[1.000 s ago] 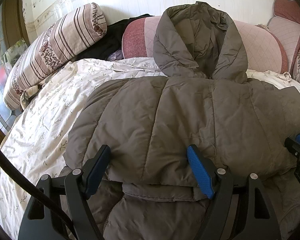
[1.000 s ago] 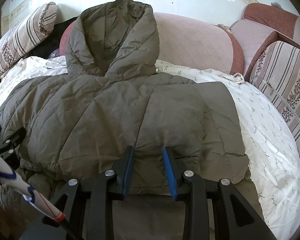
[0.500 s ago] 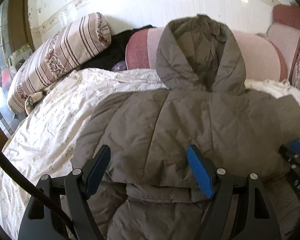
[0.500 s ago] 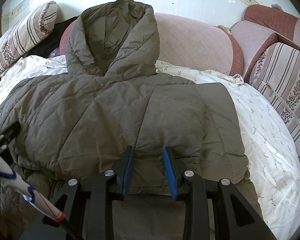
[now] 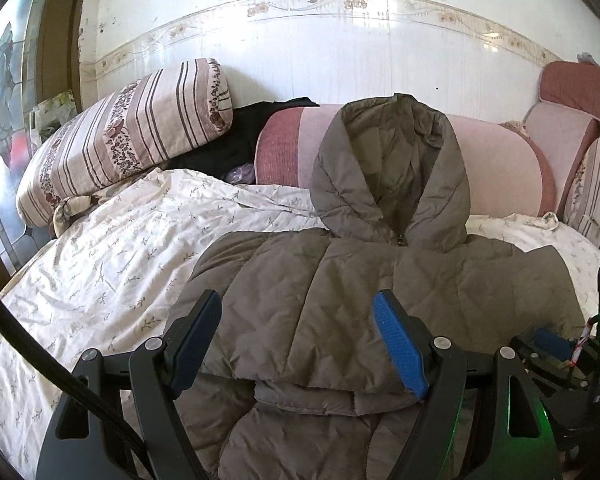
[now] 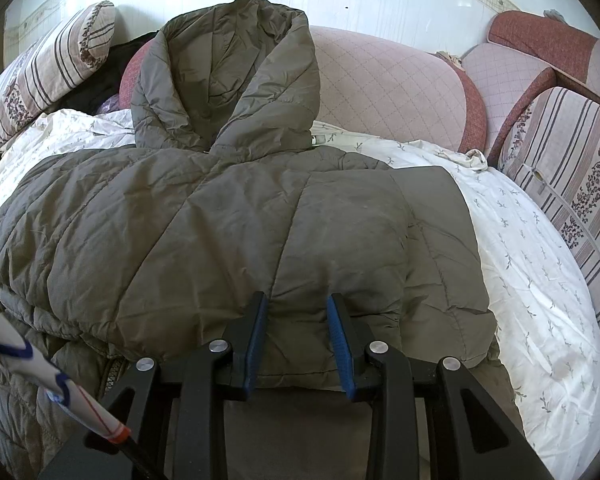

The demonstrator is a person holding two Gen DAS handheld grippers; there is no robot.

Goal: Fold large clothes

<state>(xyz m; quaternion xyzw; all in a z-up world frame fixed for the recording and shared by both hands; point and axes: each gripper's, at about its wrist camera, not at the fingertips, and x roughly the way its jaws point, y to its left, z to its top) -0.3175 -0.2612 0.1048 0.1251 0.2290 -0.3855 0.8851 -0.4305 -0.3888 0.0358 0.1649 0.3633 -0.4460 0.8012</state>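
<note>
Puffy grey-brown quilted hooded jacket (image 6: pixel 228 232) is lying spread out in the middle of a bed, with its bottom part already folded up over its middle. Its hood (image 6: pixel 228 76) is leaning up against a long pink quilted bolster cushion (image 6: pixel 392 92) — that is likely keeping the hood out of the way of the fold.

The right gripper (image 6: pixel 298 336) is pinching the thick folded edge of the jacket between its blue pads, so the puffy layers are probably not springing back open. The left gripper (image 5: pixel 300 344) is hanging above the other side of the fold with its jaws standing wide and nothing between them — it is let go. It may be getting ready to reach for the next part to fold.

Under the jacket, a white bed sheet with tiny leaf prints (image 5: pixel 112 264) is lying soft and wrinkly, so the jacket is sinking in a little. A striped flowery roll pillow (image 5: pixel 128 140) is resting at the far left, with some black cloth (image 5: pixel 236 136) beside it. A shiny white wall with a flower border (image 5: pixel 340 32) is standing behind the bed.
</note>
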